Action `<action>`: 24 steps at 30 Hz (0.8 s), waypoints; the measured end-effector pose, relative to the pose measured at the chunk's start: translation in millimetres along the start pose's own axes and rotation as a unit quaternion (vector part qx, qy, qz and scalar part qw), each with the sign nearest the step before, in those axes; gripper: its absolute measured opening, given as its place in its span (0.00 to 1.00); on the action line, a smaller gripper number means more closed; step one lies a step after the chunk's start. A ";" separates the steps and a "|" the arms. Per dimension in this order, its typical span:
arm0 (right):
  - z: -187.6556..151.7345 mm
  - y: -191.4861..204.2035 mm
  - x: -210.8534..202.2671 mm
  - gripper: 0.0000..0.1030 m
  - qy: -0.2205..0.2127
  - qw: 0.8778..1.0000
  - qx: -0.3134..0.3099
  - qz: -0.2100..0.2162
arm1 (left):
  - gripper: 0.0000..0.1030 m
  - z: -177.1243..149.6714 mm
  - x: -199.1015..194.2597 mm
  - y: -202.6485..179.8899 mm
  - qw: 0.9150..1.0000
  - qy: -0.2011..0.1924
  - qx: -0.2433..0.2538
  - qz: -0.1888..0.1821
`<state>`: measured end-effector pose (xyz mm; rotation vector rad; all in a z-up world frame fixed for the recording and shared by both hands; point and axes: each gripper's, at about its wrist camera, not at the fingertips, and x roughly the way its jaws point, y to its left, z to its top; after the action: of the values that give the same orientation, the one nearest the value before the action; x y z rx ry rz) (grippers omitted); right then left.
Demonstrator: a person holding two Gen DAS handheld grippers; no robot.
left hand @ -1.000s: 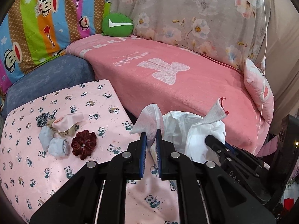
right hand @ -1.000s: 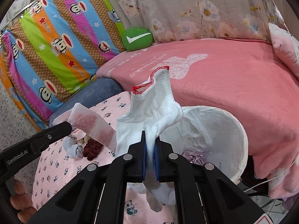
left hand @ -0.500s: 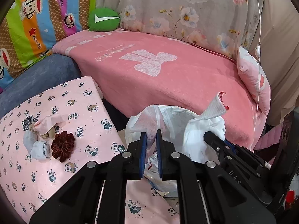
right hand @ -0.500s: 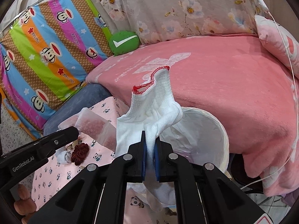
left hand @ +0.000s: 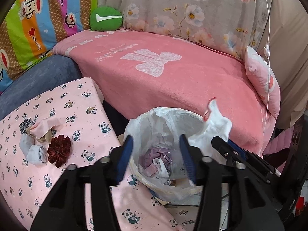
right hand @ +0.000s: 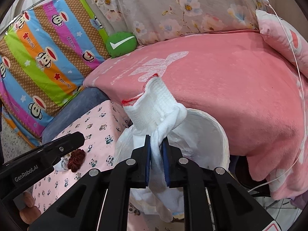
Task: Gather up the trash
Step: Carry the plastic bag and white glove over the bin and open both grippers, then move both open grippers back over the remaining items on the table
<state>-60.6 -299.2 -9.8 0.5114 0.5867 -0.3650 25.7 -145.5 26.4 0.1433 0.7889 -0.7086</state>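
Hovering above the lined trash bin [left hand: 165, 154], the left gripper [left hand: 156, 158] points down into it with its blue-padded fingers [left hand: 124, 155] spread wide and nothing between them; crumpled purple and white scraps [left hand: 156, 160] lie at the bottom of the white liner. Beside it, the right gripper [right hand: 156, 155] is angled over the near rim of the same bin [right hand: 209, 134], its jaws clamped on a white sock [right hand: 156, 113] with a red-stitched cuff; the cuff stands up above the fingers while the foot of the sock droops below them, in front of the bin. From the left wrist view that sock [left hand: 215, 123] shows at the bin's right edge, just above the right gripper's black fingers [left hand: 227, 146]. The bin stands between a bed spread with a pink blanket [left hand: 173, 77] and a pink panda-print cloth [left hand: 57, 134]. On that cloth, well apart from the bin, lies a small heap: a dark red scrunchie [left hand: 58, 151], pale blue socks [left hand: 33, 150] touching it, and a pink sock [left hand: 46, 126] just behind. A green cushion [right hand: 121, 43] with a white tick sits at the far end of the blanket, against the striped monkey-print fabric [right hand: 38, 57]
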 end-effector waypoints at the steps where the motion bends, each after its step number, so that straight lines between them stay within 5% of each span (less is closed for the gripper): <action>1: -0.3 -0.5 -1.0 0.23 -0.002 1.000 0.002 0.001 | 0.65 -0.5 -2.5 0.7 1.000 -0.008 -0.001 0.005; 4: -0.9 1.1 -3.2 0.36 -0.007 1.000 0.001 -0.001 | 0.68 -0.6 -6.2 3.8 1.000 -0.015 -0.003 0.012; 24: -13.9 49.7 -13.0 0.41 0.008 0.999 -0.037 0.032 | 0.69 -36.4 -40.1 78.5 0.995 -0.011 -0.068 0.076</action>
<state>-53.6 -248.7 5.5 0.4607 0.5957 -0.2784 33.8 -50.9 17.7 0.0717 0.7946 -0.5111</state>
